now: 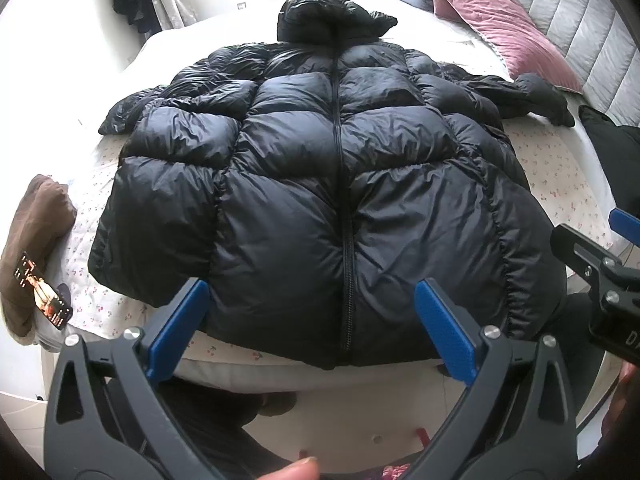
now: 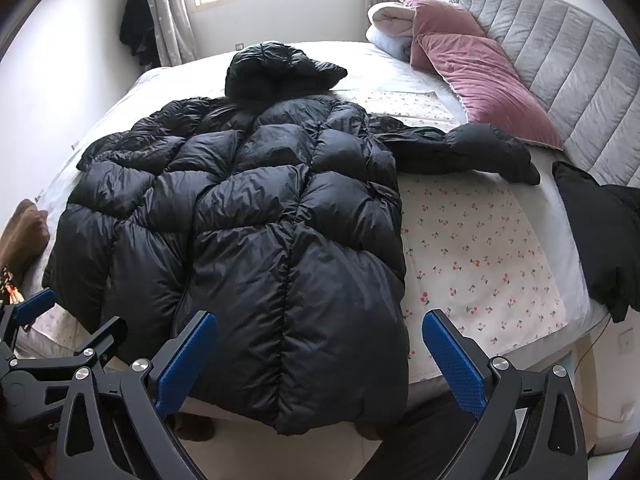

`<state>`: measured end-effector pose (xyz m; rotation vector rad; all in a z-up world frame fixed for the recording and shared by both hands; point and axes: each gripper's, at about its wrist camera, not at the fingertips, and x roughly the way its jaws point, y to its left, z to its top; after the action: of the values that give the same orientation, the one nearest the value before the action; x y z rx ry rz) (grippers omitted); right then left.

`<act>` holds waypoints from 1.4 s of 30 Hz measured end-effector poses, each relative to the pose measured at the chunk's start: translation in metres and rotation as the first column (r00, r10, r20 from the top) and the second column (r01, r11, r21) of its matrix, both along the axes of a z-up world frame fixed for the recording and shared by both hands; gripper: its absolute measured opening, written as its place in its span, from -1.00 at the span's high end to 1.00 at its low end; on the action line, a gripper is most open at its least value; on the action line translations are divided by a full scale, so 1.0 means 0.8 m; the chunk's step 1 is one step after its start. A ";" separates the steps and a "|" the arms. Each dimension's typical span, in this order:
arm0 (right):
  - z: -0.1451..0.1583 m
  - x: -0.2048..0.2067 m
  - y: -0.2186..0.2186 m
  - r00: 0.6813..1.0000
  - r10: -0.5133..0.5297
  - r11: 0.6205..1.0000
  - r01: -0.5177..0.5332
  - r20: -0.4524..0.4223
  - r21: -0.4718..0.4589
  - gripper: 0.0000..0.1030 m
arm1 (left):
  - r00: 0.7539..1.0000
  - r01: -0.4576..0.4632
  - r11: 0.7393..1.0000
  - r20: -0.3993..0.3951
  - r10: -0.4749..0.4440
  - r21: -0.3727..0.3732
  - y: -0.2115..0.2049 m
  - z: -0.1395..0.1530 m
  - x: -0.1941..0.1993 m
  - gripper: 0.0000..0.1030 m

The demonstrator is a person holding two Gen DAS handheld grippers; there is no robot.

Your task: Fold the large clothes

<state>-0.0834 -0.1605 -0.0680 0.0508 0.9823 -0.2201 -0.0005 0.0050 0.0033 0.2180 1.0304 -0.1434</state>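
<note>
A large black puffer jacket (image 1: 328,184) lies flat and zipped on the bed (image 1: 560,184), hood at the far end, hem hanging over the near edge. Its right sleeve (image 1: 532,96) stretches out to the right; the left sleeve (image 1: 132,108) lies along the left side. My left gripper (image 1: 312,300) is open and empty, just above the hem at the zipper. My right gripper (image 2: 320,332) is open and empty over the jacket's (image 2: 248,216) right hem corner. The sleeve (image 2: 480,148) reaches toward the pillows. Each gripper shows at the other view's edge: the right one (image 1: 600,264), the left one (image 2: 48,328).
Pink velvet pillows (image 2: 480,68) and a folded white duvet (image 2: 392,20) lie against the grey headboard (image 2: 568,68). A black garment (image 2: 604,236) lies at the bed's right edge. A brown garment with a tag (image 1: 32,248) lies at the left edge. A cherry-print sheet (image 2: 480,256) covers the mattress.
</note>
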 end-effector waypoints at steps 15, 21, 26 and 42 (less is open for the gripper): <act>-0.001 0.001 -0.001 1.000 -0.007 1.000 0.007 -0.005 0.005 -1.00 | 1.000 -0.002 1.000 0.002 0.002 0.009 0.003 -0.002 0.002 -0.99; -0.004 0.003 0.002 1.000 -0.002 1.000 0.002 -0.007 0.003 -1.00 | 1.000 -0.001 1.000 0.002 0.001 0.011 0.004 -0.003 0.002 -0.99; -0.004 0.003 0.003 1.000 -0.004 1.000 0.004 -0.009 0.004 -1.00 | 1.000 -0.002 1.000 0.001 0.002 0.010 0.002 -0.002 0.001 -0.99; -0.008 0.003 0.005 1.000 0.005 1.000 -0.005 -0.020 0.004 -1.00 | 1.000 -0.001 1.000 0.002 0.001 0.010 0.002 -0.002 0.001 -0.99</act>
<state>-0.0807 -0.1561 -0.0748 0.0502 1.0031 -0.2143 0.0005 0.0068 0.0014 0.2269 1.0298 -0.1367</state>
